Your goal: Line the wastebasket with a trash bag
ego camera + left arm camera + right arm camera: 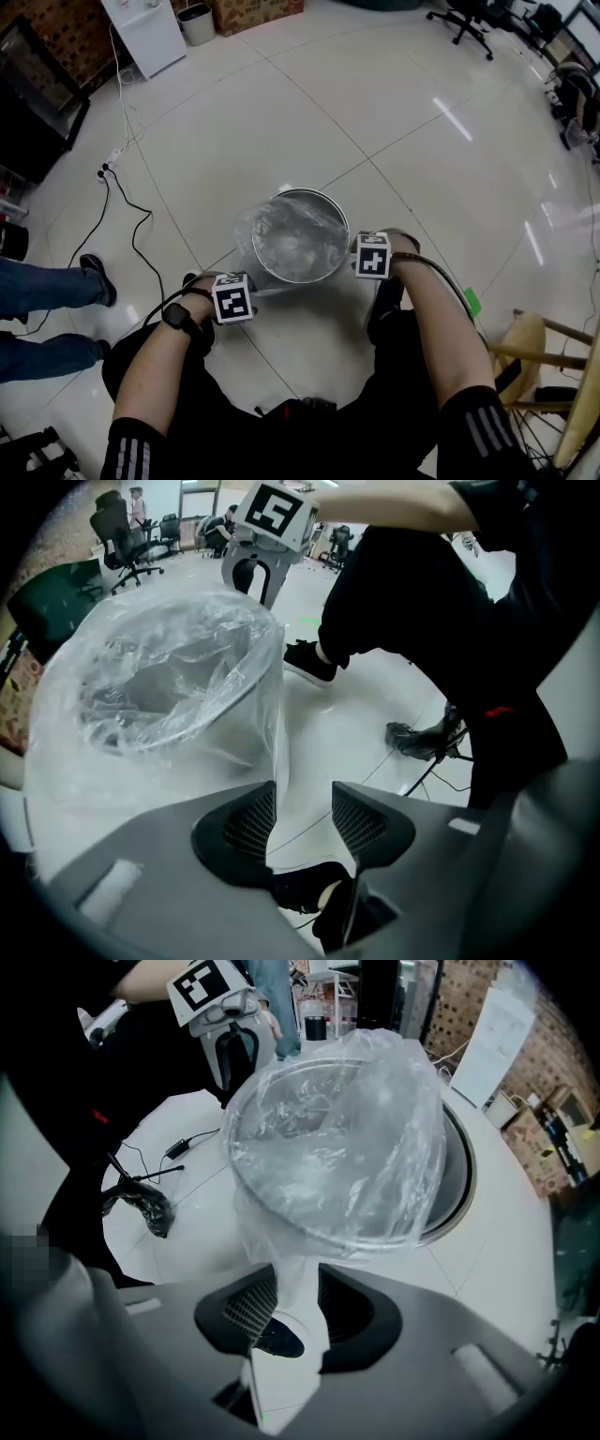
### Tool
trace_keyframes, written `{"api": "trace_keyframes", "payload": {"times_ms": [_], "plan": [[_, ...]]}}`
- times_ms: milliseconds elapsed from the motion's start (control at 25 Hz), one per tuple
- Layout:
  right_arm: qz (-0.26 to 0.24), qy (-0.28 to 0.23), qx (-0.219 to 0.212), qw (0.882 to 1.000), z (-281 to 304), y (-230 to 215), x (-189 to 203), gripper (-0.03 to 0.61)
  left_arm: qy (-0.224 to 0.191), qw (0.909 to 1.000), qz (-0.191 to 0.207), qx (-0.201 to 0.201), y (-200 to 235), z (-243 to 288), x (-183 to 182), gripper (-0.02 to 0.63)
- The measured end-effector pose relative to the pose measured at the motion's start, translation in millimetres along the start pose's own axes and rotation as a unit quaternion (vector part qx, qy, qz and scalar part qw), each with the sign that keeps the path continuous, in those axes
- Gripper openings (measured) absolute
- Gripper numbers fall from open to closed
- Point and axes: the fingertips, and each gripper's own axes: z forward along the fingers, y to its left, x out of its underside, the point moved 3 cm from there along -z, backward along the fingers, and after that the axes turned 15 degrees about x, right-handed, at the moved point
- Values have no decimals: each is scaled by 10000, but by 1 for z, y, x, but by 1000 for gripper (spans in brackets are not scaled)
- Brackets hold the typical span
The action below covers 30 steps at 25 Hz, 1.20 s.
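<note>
no readable text, brand or number showed. left marker cube (pixel 232 302) and right marker cube (pixel 372 255) carried only black-and-white square patterns, no letters.

Bright overhead light, glare streaks on glossy floor (pixel 455 117), glints on trash bag (pixel 356 1129) — fisheye corners dark

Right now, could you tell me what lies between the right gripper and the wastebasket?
Only trash bag film, hanging from the wastebasket into the open right gripper, per the right gripper view.
</note>
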Motion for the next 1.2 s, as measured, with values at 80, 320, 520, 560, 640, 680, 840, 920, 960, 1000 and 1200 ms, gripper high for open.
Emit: {"api": "trace_keyframes", "payload": {"times_ms": [80,320,520,560,640,680,840,920,960,1000,1200], "plan": [[108,-89,-51,9999,-3,-1,-3,165,-9,9995,-275,160,-7,-14,16,185],[160,-149,-102,9997,-6,0,-3,187,-1058,9928,-568,-23,4,-74,19,234],[612,-225,-497,9966,-21,-1,2,207,-1904,9747,-907,-741,40,-127,21,236],[749,-264,-619,9949,-27,-1,3,213,-1945,9698,-966,-1113,53,-136,20,236],[927,-443,-746,9919,-41,-6,1,215,-1799,9636,-986,-1711,73,-148,17,236],[1000,-538,-757,9906,-49,-10,0,215,-1682,9631,-941,-1880,79,-150,14,236],[1519,-866,-626,9826,-80,-39,8,215,-1771,9582,-1004,-2012,98,-148,3,235],[1788,-1018,-551,9771,-91,-52,9,215,-1965,9518,-1233,-2006,109,-147,2,230],[1887,-1074,-544,9746,-93,-57,9,215,-2036,9490,-1351,-1991,113,-148,3,230],[1953,-1095,-558,9730,-94,-59,9,215,-2102,9465,-1458,-1969,117,-149,3,230],[1442,-791,118,9863,-67,-67,11,215,-2148,9443,-1429,-2043,132,-161,-5,225]]}}
